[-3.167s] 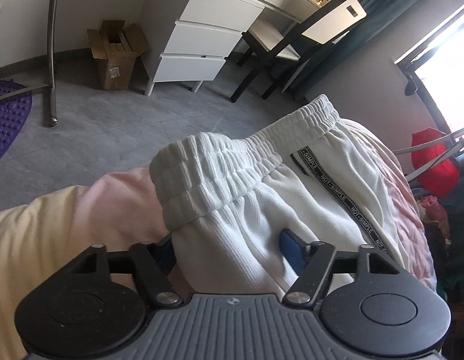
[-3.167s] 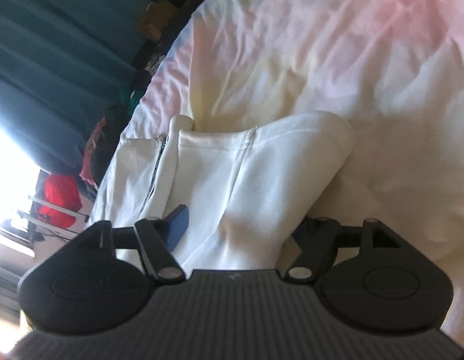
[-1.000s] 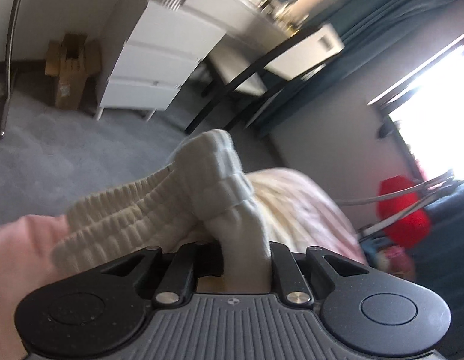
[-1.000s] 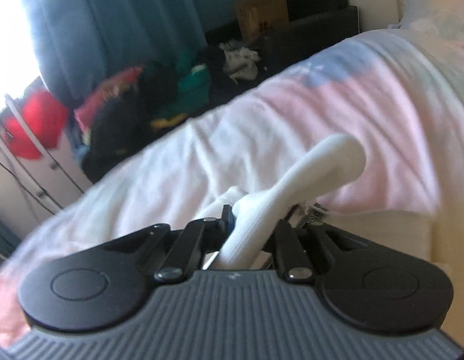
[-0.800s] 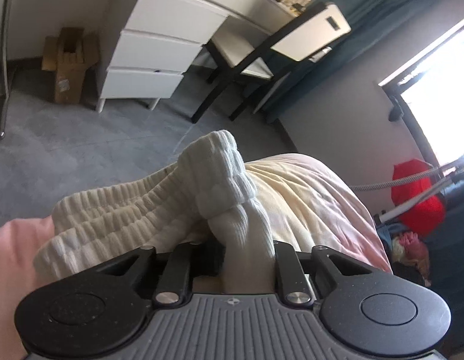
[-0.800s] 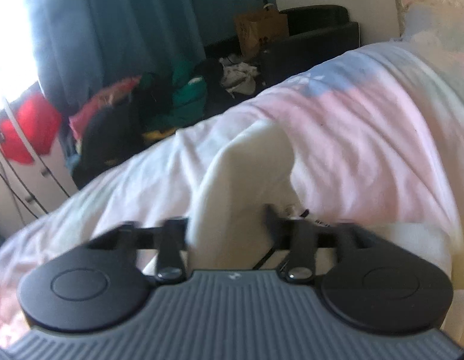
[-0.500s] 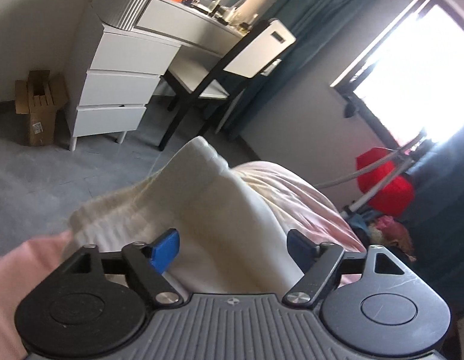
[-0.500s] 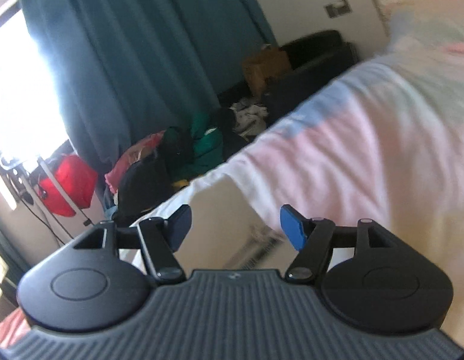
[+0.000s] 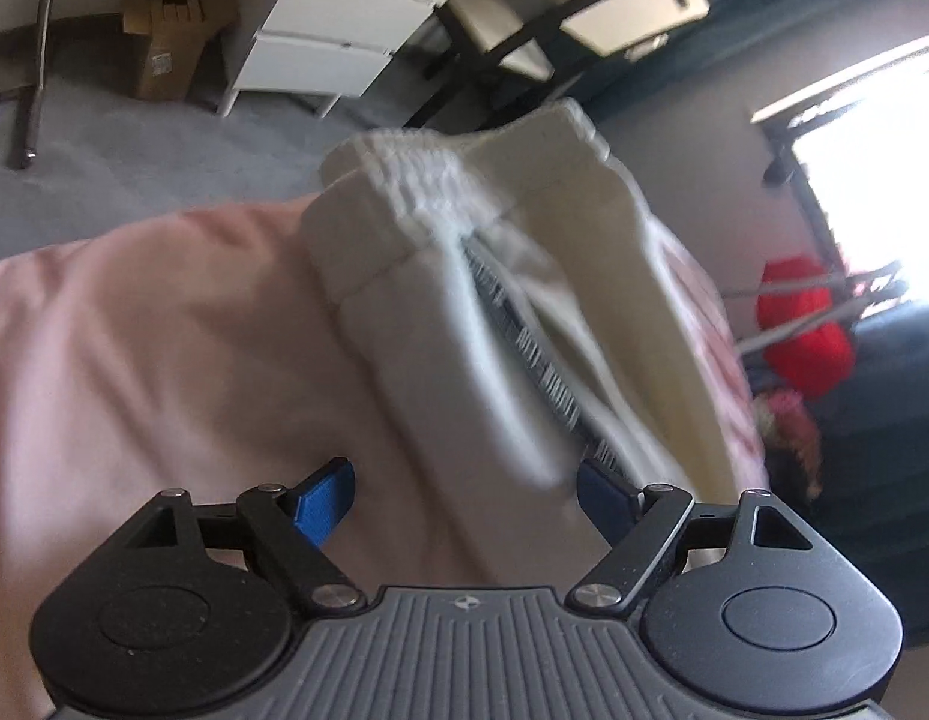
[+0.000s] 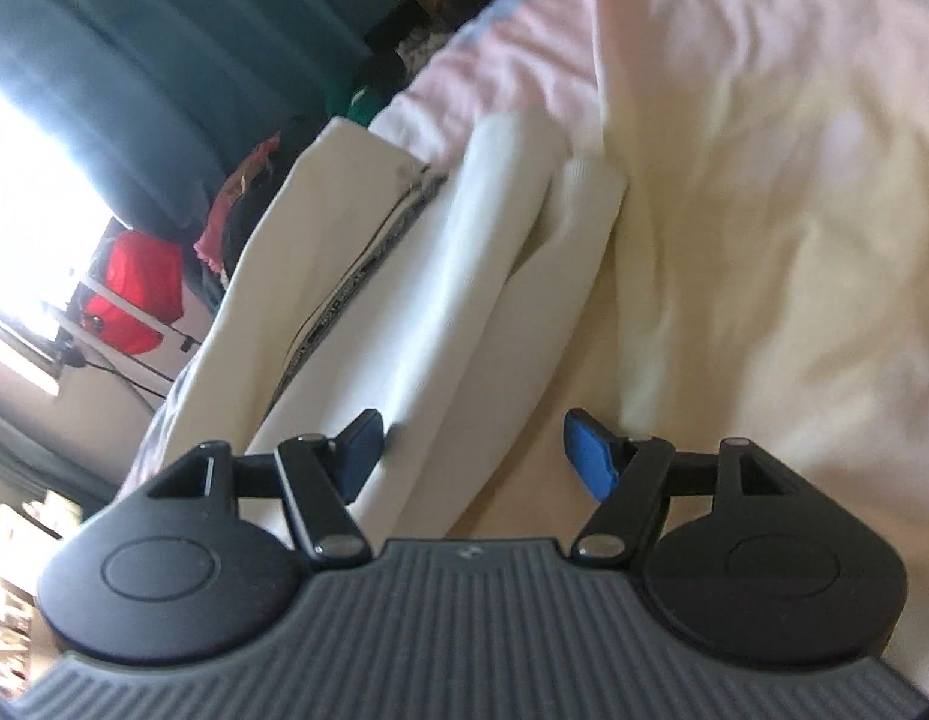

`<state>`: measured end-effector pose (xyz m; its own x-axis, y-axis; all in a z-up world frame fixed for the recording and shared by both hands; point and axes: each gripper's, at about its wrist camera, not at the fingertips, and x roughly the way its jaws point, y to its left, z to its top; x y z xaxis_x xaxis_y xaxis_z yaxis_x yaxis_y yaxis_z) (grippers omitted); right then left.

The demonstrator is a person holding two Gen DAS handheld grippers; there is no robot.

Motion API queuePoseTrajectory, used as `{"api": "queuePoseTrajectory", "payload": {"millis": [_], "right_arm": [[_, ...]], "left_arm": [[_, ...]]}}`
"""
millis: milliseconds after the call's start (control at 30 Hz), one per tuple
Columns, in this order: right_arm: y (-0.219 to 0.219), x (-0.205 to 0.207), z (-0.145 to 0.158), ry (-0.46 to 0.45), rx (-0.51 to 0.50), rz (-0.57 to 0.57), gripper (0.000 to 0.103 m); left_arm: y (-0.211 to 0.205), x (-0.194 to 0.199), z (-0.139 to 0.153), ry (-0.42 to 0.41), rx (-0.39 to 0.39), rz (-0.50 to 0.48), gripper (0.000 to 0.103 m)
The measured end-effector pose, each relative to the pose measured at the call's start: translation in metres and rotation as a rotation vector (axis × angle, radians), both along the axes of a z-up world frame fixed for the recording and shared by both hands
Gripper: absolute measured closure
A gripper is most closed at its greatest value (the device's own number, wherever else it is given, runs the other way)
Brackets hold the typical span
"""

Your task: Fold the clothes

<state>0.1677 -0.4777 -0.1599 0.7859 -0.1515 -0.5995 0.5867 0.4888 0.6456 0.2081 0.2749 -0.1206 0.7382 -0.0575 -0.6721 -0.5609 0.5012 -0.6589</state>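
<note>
Left claw (image 9: 464, 489): spread, empty, just above white track pants (image 9: 464, 312). Right claw (image 10: 473, 450): likewise spread, empty. Pants: lengthwise-folded on bed (image 10: 764, 180). Step: between folds. Next: regrip one end for the crosswise fold.

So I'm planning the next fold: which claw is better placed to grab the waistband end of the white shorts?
Left, probably. The left claw is open, facing the white shorts' ribbed waistband. The right claw sees no waistband.
</note>
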Motion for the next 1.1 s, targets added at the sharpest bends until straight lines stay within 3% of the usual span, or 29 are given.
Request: {"api": "queuePoseTrajectory", "payload": {"millis": [133,300,333,367,400,467,600,833,1000,1100], "right_arm": [[-0.001,0.031,-0.002,-0.020,-0.038,0.032,0.033],[0.002,0.066,0.000,0.005,-0.146,0.016,0.035],[0.001,0.070,0.000,0.001,-0.143,0.003,0.043],[0.001,0.072,0.000,0.004,-0.143,-0.014,0.063],[0.000,0.075,0.001,0.012,-0.146,-0.035,0.075],[0.001,0.068,0.007,-0.012,-0.146,-0.062,0.089],[0.010,0.041,0.030,-0.084,-0.158,-0.097,0.092],[0.011,-0.050,0.046,-0.157,-0.061,-0.169,0.092],[0.015,-0.116,0.041,-0.148,-0.031,-0.169,0.092],[0.004,-0.138,0.018,-0.105,0.111,-0.155,0.092]], "left_arm": [[0.005,0.020,-0.008,-0.034,-0.001,0.045,0.035],[0.004,0.041,-0.003,-0.036,0.050,0.117,0.071],[0.003,0.046,0.002,-0.043,0.067,0.120,0.073],[0.002,0.050,0.010,-0.047,0.085,0.118,0.075],[0.001,0.053,0.018,-0.051,0.104,0.116,0.077],[0.001,0.059,0.035,-0.061,0.123,0.110,0.079],[0.001,0.064,0.072,-0.084,0.136,0.080,0.080],[0.014,0.040,0.113,-0.121,0.137,0.031,0.080],[0.022,0.022,0.109,-0.058,0.155,-0.065,0.078],[0.020,0.020,0.085,-0.001,0.226,-0.127,0.075]]}}
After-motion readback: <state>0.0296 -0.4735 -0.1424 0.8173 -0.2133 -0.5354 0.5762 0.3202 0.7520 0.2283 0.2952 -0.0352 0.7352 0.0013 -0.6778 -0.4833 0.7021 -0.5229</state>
